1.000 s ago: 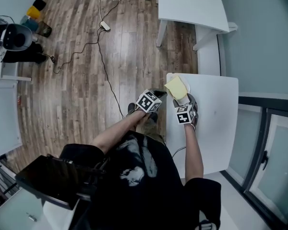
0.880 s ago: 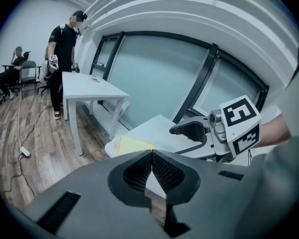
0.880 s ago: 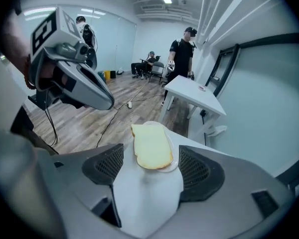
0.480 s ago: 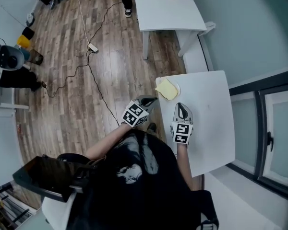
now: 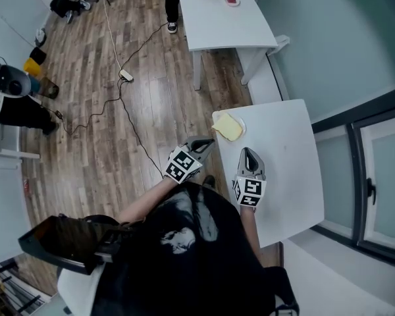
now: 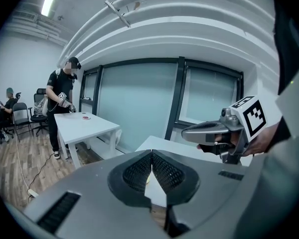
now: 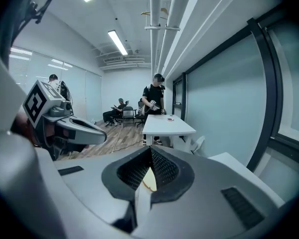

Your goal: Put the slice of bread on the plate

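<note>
- Bread (image 5: 228, 128): pale yellow slice lying flat on the plate (image 5: 241, 124), at the corner of the white table (image 5: 286, 176). It lies just ahead of both claws' tips and roughly between the lines along which they point.
- Left claw (image 5: 207, 141): jaws pressed together with nothing between them. It hangs over the wooden floor (image 5: 138, 117), just off the table's edge, with the bread ahead and to its right, near but apart.
- Right claw (image 5: 249, 152): jaws likewise closed and empty, held over the table top. The bread lies ahead and to its left, apart from the tips. In the right gripper view a sliver of the slice (image 7: 149, 178) shows through the slit below the closed tips.
- Handling, as a judgement: the slice looks light, soft and easily crushed, likely to sag when lifted by one side and to tear or shed crumbs under a hard pinch. It is not slippery.
- Grip point, as a judgement: the firmer crust edge nearest the claws suits a narrow, gentle pinch, since the soft middle offers no hold from above.
- Task state, as a judgement: with the slice resting on the plate and neither claw touching it, the placing appears complete.
</note>
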Demonstrator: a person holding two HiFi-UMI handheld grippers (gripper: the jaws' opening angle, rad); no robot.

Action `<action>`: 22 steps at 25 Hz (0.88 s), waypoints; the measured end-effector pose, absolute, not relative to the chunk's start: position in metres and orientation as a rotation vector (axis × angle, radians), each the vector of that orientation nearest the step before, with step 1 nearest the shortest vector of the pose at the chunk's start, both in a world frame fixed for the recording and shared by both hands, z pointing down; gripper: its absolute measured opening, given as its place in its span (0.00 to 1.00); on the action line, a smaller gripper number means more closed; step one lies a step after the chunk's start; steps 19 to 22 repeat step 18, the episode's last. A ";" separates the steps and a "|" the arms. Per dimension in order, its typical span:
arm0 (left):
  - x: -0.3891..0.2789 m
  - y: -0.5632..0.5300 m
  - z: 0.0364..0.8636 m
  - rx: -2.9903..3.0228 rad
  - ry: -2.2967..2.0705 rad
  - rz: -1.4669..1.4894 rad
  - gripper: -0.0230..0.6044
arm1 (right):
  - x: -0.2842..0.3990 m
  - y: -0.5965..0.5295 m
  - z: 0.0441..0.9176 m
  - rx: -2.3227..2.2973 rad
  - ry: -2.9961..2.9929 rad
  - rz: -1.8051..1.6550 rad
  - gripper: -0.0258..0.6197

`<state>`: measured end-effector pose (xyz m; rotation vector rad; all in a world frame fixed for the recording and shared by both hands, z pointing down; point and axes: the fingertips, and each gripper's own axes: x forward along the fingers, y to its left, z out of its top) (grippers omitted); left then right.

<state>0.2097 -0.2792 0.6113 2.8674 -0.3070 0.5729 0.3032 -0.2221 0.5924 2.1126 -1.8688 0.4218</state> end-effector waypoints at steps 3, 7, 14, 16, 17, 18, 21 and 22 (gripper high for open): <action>0.208 -0.278 0.608 2.871 -0.320 0.557 0.05 | 0.303 -0.221 0.590 2.119 -1.875 0.415 0.06; 0.204 -0.279 0.604 2.870 -0.333 0.547 0.05 | 0.300 -0.220 0.588 2.124 -1.879 0.407 0.06; 0.205 -0.279 0.606 2.864 -0.344 0.557 0.05 | 0.301 -0.218 0.589 2.124 -1.859 0.401 0.06; 0.205 -0.281 0.607 2.864 -0.342 0.564 0.05 | 0.300 -0.220 0.588 2.123 -1.862 0.401 0.06; 0.205 -0.282 0.607 2.863 -0.342 0.563 0.05 | 0.299 -0.221 0.588 2.122 -1.864 0.400 0.06; 0.205 -0.283 0.608 2.862 -0.342 0.560 0.05 | 0.298 -0.222 0.588 2.121 -1.867 0.399 0.06; 0.205 -0.283 0.608 2.862 -0.342 0.560 0.05 | 0.298 -0.222 0.588 2.121 -1.867 0.399 0.06; 0.205 -0.283 0.608 2.862 -0.342 0.560 0.05 | 0.298 -0.222 0.588 2.121 -1.867 0.399 0.06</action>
